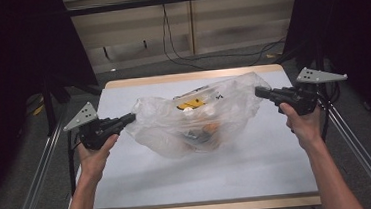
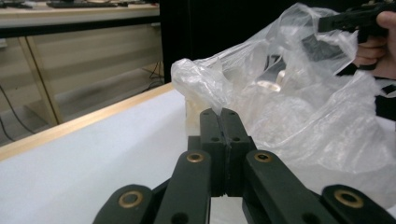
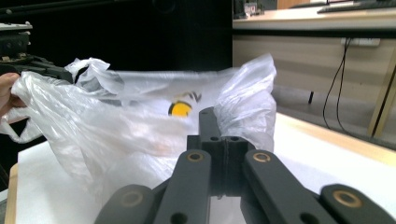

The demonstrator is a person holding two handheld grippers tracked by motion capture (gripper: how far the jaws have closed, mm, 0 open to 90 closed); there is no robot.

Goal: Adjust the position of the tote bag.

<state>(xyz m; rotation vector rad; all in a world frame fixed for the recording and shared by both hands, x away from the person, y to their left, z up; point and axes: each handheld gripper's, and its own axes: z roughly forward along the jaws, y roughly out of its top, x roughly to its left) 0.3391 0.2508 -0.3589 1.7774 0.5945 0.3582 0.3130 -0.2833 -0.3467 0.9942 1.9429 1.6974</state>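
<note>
Together we hold a crinkled, clear plastic bag stretched between our two tools over the white worktop: the left hand-held gripper is clenched on the bag's left edge, a pinch of film caught between its closed black jaws in the left gripper view, and the right hand-held gripper is clenched on the bag's right edge. Inside the bag we see a yellow-and-black item and other small things that we cannot make out, and its sagging belly sits low over the middle of the worktop, though we cannot tell whether it touches.
</note>
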